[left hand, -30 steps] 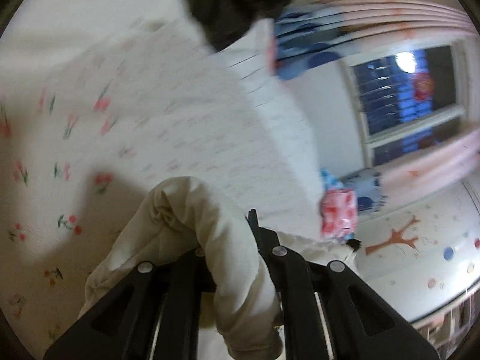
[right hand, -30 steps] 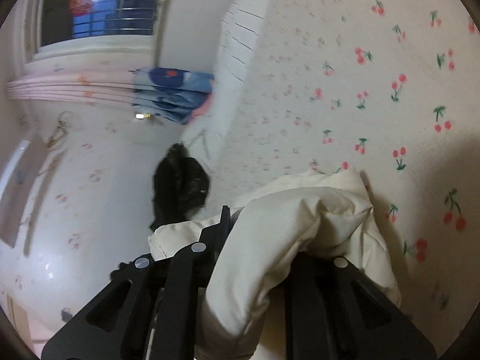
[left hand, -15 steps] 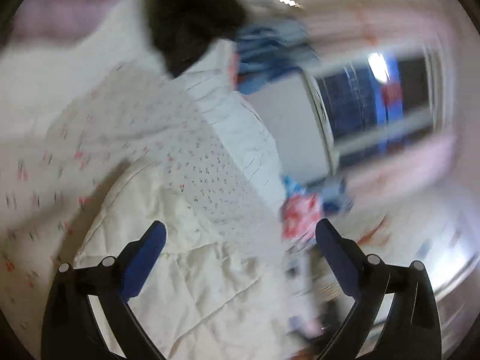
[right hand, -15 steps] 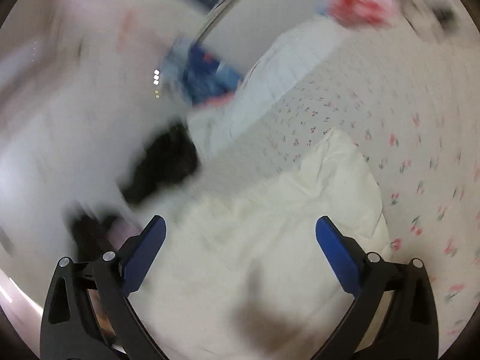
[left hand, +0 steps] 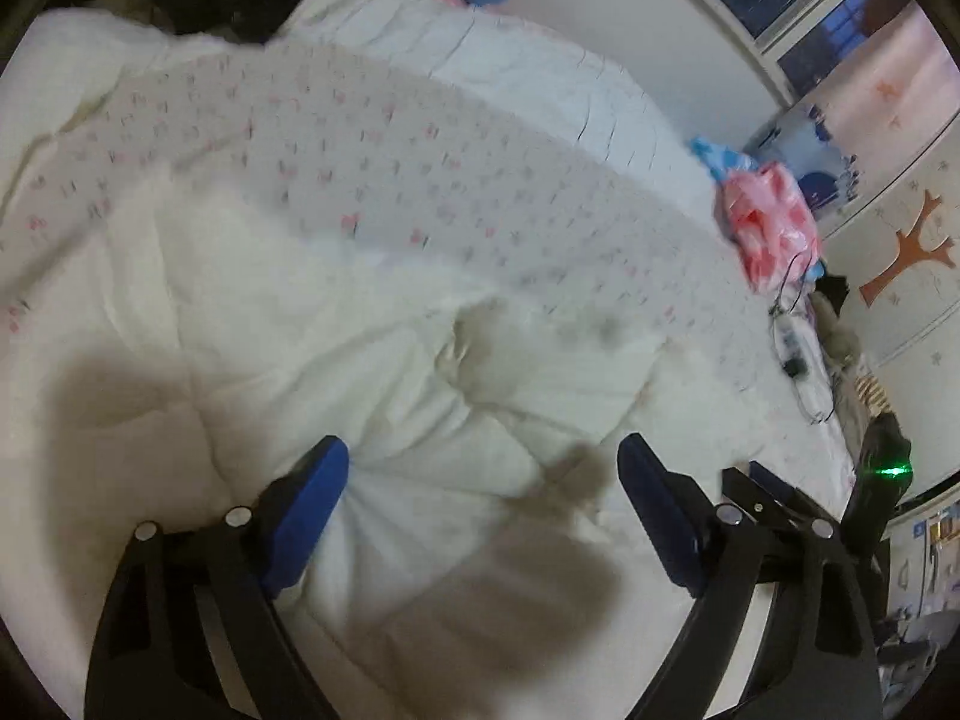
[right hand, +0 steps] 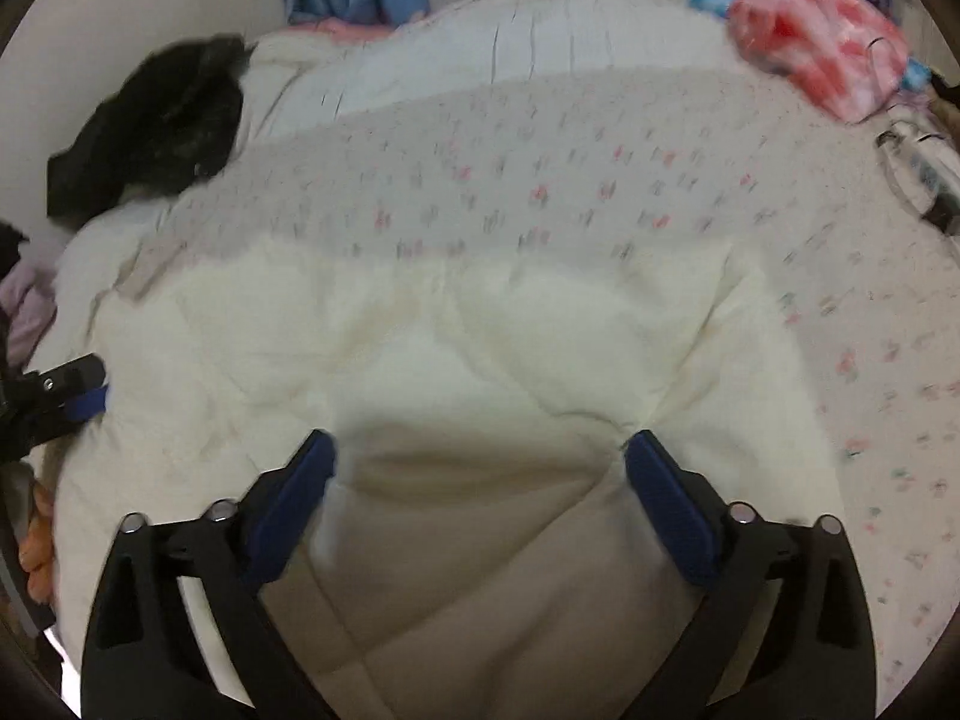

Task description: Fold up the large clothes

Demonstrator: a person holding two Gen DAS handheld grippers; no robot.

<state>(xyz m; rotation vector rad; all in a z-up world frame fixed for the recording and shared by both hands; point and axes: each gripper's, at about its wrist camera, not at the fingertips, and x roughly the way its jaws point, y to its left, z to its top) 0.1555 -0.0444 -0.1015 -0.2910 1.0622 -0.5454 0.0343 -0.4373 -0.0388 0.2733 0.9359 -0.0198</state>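
Both grippers, left gripper and right gripper, are empty above the cream garment, jaws wide but closing slightly. Choose matching edges on the cream garment before gripping.

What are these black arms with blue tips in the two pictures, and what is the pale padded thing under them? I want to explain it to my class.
There is no robot. A person carries a hand-held gripper in each hand, each with a fisheye camera looking along its two fingers.

One picture is from the left hand-held gripper, the other from the right hand-held gripper. The blue tips are their pads.

Below both lies a cream quilted coat, spread on a bed with a cherry-print sheet. A black garment and a pink-red plastic bag lie at the bed's far side.

Neither gripper holds anything: both stand wide, their jaws closing slightly, with nothing pinched between them.
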